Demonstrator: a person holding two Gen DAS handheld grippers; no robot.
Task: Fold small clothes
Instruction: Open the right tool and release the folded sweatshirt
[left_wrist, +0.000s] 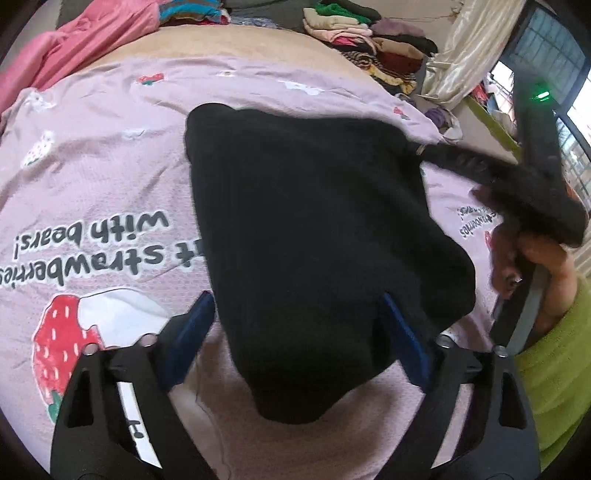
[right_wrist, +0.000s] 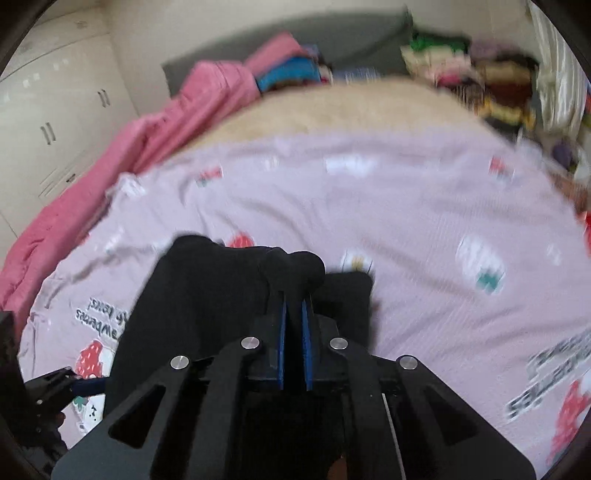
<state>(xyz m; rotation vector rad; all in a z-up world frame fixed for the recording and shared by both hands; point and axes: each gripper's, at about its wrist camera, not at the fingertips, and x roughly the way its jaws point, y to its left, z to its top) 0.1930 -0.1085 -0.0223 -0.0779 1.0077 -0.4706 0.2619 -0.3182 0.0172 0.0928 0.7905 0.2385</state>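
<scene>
Reading "strawberries with bears!" on sheet (left_wrist: 110, 177) under black garment (left_wrist: 314, 229).

My spot: home bedroom. Bed under pink strawberry quilt (left_wrist: 110, 155), folded clothes stacks (left_wrist: 373, 44) at far edge, white wardrobe (right_wrist: 55, 122) along wall, curtain (left_wrist: 469, 51) beside window (left_wrist: 550, 48)

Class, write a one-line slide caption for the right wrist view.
Right tongs shut on a black garment, lifting it above the pink bedspread.
</scene>
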